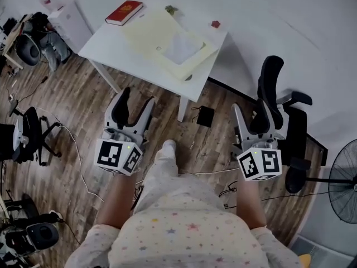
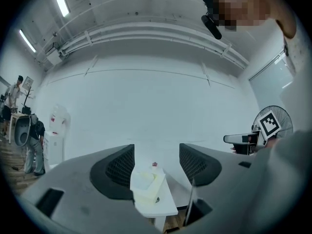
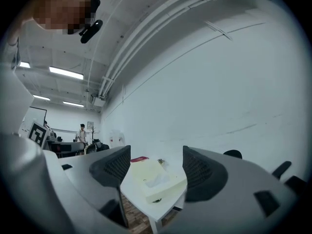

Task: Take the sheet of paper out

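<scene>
A pale yellow folder (image 1: 159,41) lies on the white table (image 1: 100,46), with a white sheet of paper (image 1: 183,47) on top of it. Both grippers hang well short of the table, over the wooden floor. My left gripper (image 1: 134,108) is open with nothing between its jaws. My right gripper (image 1: 257,119) is also open and empty. In the left gripper view the folder (image 2: 146,186) shows far off between the jaws. The right gripper view shows the folder (image 3: 155,179) and the sheet (image 3: 157,180) between its jaws too.
A red book (image 1: 124,12) lies at the table's far left corner, a small red object (image 1: 215,24) and a small green thing (image 1: 170,8) at the far edge. A black office chair (image 1: 281,121) stands right, a fan (image 1: 343,180) beyond it, more chairs (image 1: 25,133) left, cables on the floor.
</scene>
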